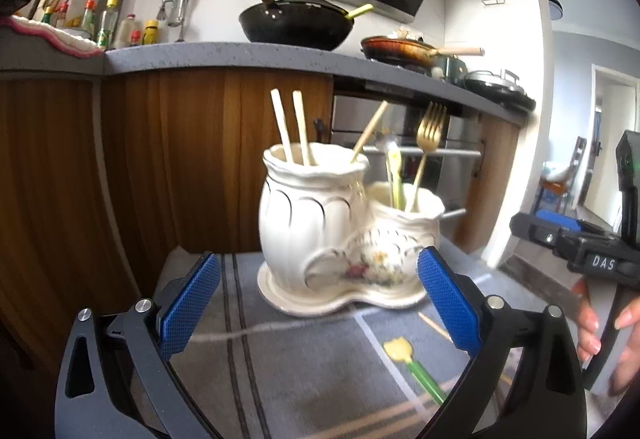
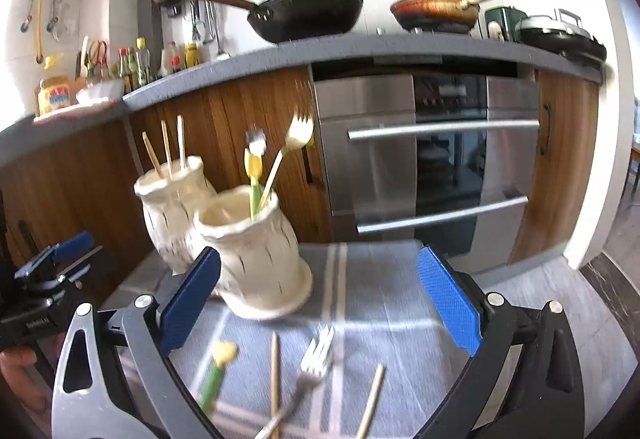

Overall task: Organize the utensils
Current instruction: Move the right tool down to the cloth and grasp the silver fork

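A white ceramic double holder (image 1: 320,231) stands on a grey striped cloth (image 1: 304,371). Its tall pot (image 1: 308,191) holds three chopsticks (image 1: 282,127). Its short pot (image 1: 404,215) holds a gold fork (image 1: 428,135) and a tulip-handled utensil (image 1: 394,163). My left gripper (image 1: 318,303) is open and empty, just in front of the holder. My right gripper (image 2: 318,303) is open and empty, right of the holder (image 2: 248,251). On the cloth lie a tulip-handled utensil (image 2: 216,371), a silver fork (image 2: 312,367) and two chopsticks (image 2: 274,379).
Behind the low table are wooden cabinets (image 2: 240,127) and a steel oven (image 2: 424,159). The counter (image 1: 280,57) above carries a black wok (image 1: 296,23), a pan, bottles. The right gripper's body (image 1: 592,247) is at the right in the left view.
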Tool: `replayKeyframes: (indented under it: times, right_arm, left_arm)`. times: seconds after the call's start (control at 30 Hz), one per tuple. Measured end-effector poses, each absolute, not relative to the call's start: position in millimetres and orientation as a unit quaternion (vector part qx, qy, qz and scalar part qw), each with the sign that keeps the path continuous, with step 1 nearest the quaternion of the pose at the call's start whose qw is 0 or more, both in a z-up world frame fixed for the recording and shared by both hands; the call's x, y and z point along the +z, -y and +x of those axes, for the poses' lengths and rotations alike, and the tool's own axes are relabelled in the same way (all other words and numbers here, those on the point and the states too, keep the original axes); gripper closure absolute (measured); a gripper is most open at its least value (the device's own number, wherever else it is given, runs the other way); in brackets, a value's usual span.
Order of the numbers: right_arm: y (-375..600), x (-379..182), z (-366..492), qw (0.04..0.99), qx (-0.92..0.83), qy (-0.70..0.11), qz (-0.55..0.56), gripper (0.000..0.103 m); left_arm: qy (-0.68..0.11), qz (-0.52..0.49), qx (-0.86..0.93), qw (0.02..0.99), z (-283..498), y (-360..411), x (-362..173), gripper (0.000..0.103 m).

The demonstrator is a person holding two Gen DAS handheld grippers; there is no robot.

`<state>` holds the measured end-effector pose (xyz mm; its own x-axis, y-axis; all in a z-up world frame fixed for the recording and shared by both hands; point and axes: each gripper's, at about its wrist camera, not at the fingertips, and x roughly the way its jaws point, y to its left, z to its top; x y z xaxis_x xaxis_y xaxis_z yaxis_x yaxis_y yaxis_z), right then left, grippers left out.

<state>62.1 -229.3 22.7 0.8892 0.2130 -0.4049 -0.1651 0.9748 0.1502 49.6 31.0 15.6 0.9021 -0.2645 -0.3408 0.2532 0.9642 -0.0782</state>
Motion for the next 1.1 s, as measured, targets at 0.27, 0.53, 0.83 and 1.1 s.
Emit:
replayKeyframes:
  times: [0.27,0.53,0.83,1.1]
  right_arm:
    - [230.1,-3.3,48.8,0.959,0.090,-0.265,0.041,0.006]
    - [227.7,-18.5,52.2,0.949,0.086,-0.303,0.020,0.006]
    - [220.7,-28.3,54.6,0.929,0.128,-0.347,0.024,0.027]
    - [233.8,-29.7,57.4,0.928,0.105,-0.357,0.035,0.055]
  left_arm:
    - [-0.203,-0.017,-0.132,0.970,38.2,-27.9,4.1,0.005]
    - [-0.229,-0.001,-0.134,0.964,36.2,-17.4,-6.3,0.005]
    - [-0.252,0.015,-0.140,0.958,41.0,-10.4,-14.1,0.005]
    - [-0.259,0.023,-0.147,0.954,40.3,-6.0,-16.9,0.005]
